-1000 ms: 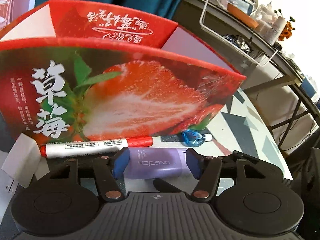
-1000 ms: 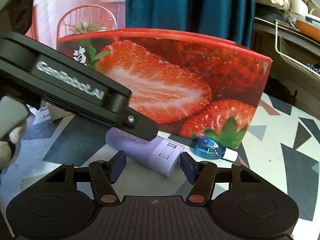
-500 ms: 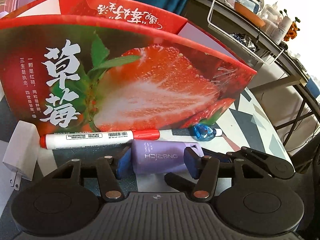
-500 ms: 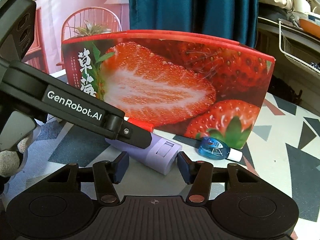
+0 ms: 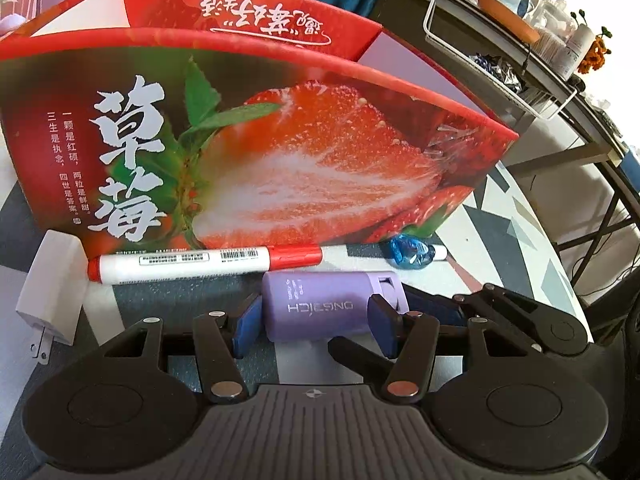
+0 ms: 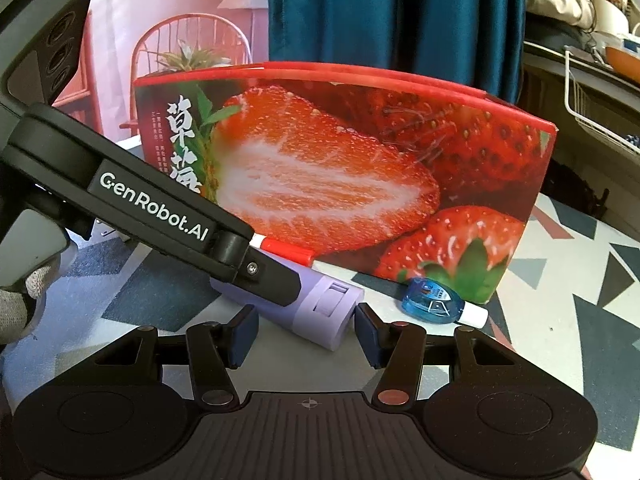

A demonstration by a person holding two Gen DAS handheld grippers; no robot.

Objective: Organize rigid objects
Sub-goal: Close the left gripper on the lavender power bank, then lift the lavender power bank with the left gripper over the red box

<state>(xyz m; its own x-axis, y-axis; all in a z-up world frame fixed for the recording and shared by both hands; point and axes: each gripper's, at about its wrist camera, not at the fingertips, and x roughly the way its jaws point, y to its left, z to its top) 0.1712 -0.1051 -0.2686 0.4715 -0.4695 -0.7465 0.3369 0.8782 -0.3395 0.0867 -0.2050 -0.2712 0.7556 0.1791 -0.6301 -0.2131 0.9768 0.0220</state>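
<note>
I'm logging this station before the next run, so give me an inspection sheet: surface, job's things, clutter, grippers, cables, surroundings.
Surface: table with a grey, white and dark triangle pattern.
Job's things: strawberry box standing open; marker lying along its front; purple case lying on its side; blue bottle by the box corner; white charger at the box's left end.
Clutter: nothing seen.
Grippers: left gripper straddles the purple case, pads close beside it, contact unclear; right gripper open at the case's end, not touching.
Cables: dark cables hang by the side table's legs.
Surroundings: teal curtain, wire basket, crowded shelf.
</note>
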